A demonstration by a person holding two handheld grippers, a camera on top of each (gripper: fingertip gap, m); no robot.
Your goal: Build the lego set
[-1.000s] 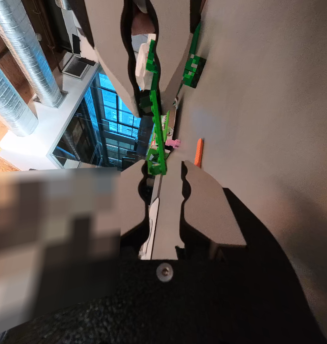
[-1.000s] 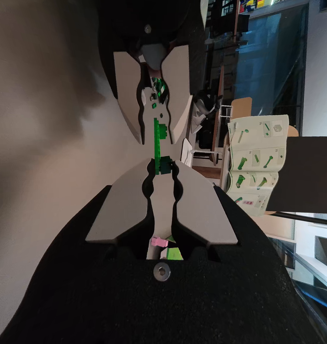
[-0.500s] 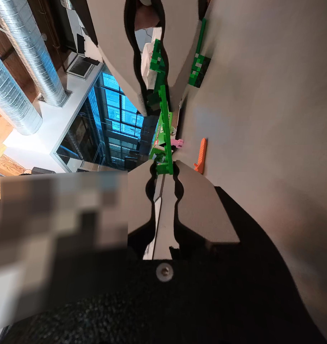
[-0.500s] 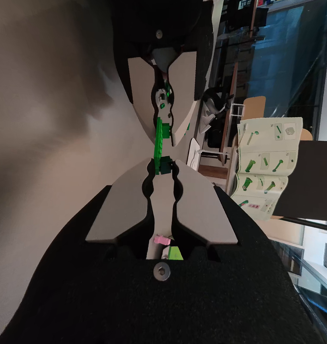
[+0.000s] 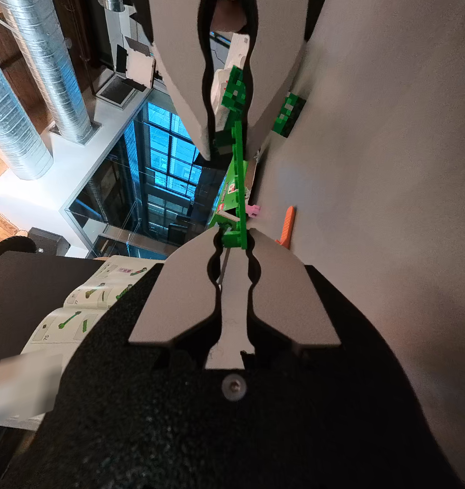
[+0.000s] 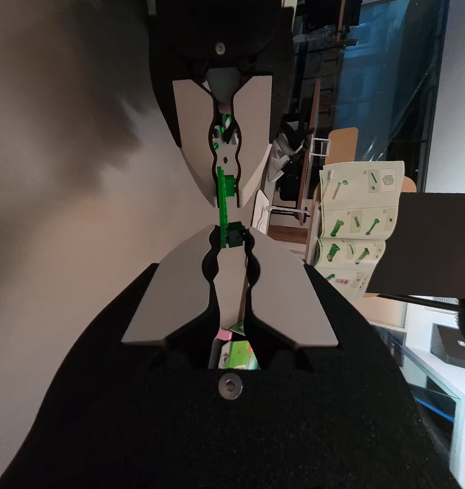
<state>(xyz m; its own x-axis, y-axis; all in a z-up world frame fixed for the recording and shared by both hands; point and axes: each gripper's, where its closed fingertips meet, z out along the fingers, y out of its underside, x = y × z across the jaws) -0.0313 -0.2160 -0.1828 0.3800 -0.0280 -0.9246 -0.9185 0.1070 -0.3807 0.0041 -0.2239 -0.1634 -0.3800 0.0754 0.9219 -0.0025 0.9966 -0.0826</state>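
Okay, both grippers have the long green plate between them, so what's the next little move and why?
Probably press the two ends steadily together. The left gripper and right gripper each clamp an end of the long green plate in the air, and the dark green brick at the right gripper's end may need seating.

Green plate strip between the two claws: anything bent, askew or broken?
Nothing stands out. The green plate strip runs straight, pinched at one end by the left claw and at the other by the right claw.
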